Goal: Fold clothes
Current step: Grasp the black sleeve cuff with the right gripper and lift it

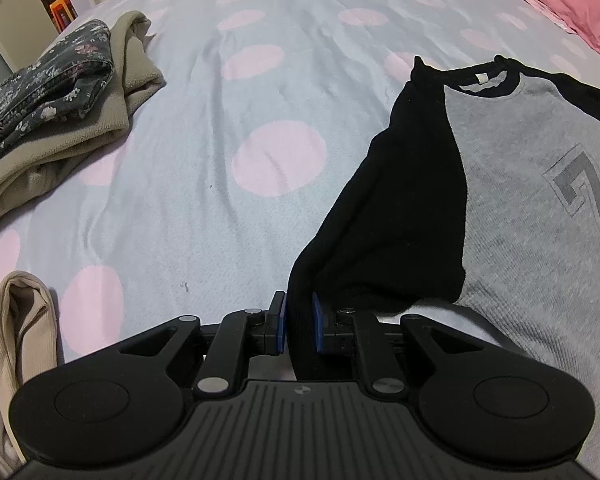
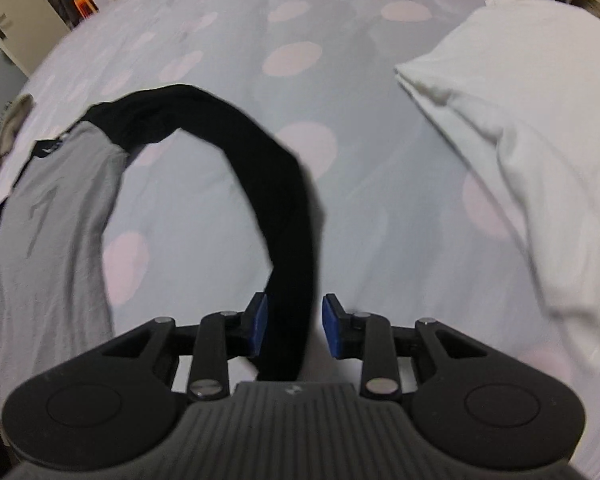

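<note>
The left gripper (image 1: 300, 322) is clamping the cuff end of the shirt's black sleeve (image 1: 404, 208). The grey shirt (image 1: 540, 200) is lying flat to its right, cut off by the frame edge. A large grey "7" (image 1: 588, 204) is showing on the chest; the white neck tag (image 1: 482, 78) is too small to read.

The right gripper (image 2: 294, 326) is carrying the other black sleeve (image 2: 260, 168) between its jaws; the left pad (image 2: 260, 322) is touching cloth, the right pad is standing clear. This view is blurring. A white pillow (image 2: 520, 128) is lying to its right.
</note>
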{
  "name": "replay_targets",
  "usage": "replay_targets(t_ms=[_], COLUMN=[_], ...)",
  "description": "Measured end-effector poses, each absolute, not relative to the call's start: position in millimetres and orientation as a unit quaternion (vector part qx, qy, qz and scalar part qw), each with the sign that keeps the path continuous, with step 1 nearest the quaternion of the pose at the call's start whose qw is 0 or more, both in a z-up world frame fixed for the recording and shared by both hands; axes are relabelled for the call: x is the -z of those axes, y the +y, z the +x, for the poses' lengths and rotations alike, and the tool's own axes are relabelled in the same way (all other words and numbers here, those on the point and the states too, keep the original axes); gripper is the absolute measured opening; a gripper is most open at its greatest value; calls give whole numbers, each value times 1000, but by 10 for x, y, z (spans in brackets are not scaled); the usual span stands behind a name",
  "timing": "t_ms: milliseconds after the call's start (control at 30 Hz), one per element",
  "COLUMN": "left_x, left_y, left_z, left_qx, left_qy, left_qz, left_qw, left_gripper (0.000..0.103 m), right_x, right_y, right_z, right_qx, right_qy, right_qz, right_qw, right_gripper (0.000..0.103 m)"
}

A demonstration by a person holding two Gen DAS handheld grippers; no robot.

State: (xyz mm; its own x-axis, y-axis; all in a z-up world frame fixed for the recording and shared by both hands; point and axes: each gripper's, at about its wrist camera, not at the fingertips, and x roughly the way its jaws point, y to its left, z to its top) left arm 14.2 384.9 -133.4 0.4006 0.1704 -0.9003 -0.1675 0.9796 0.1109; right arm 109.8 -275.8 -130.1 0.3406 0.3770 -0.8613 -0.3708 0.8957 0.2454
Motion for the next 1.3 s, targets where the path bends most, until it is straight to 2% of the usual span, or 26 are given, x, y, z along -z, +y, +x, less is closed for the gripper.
replay_targets(t_ms=[67,167,300,367,433,467,533,600,700,767,800,900,967,1067,1133,1300], left_x=[1331,1328,1325,1322,1320,1319,1326,1339,1348,1344,1341,1328,1315,1283,1267,1261], left_y=[3845,3846,3836,3834,3833,3833,3840,3849,3841,3840,3848,3850,3848,3854,3847,3803], left_z=[132,128,131,129,126,124,124,128,133,128,125,122,123,137,146,160], left_qx=[-101,-103,-106,-106,-106,-106,-105,-106,-106,-105,-105,-104,-104,-108,-109,-108], left_qy=[538,538,539,540,540,541,541,541,542,542,542,543,544,544,544,546], left_qz=[1,-1,-3,-3,-3,-3,-4,-6,-3,-3,-5,-5,-4,-7,-8,-1], left_qw=[837,836,835,835,835,834,834,834,834,834,834,833,832,832,832,831], left_gripper=[12,12,12,12,12,12,12,12,12,12,12,12,12,12,12,12], right_x=[1251,1325,1596,1838,1936,1925,1687,1368,1044,969,964,1025,1052,1113,1162,1518], right_y=[-2717,-2425,-2199,-2045,-2025,-2040,-2188,-2443,-3202,-3598,-3752,-3824,-3758,-3611,-3426,-2868], right_z=[886,480,191,122,74,91,209,463,826,919,985,1124,1119,1092,1012,1017], right_qx=[-242,-247,-267,-248,-237,-234,-231,-221,-242,-193,-146,-26,-7,-15,-54,-117], right_qy=[479,397,353,322,297,298,309,336,371,350,356,405,410,404,390,355], right_qz=[-49,-220,-319,-412,-468,-468,-392,-250,59,152,161,49,-5,-52,-100,-318], right_qw=[842,856,838,816,798,798,835,881,895,904,909,913,912,913,914,871], right_gripper=[32,31,28,28,12,7,7,7,7,8,12,15,15,16,23,30])
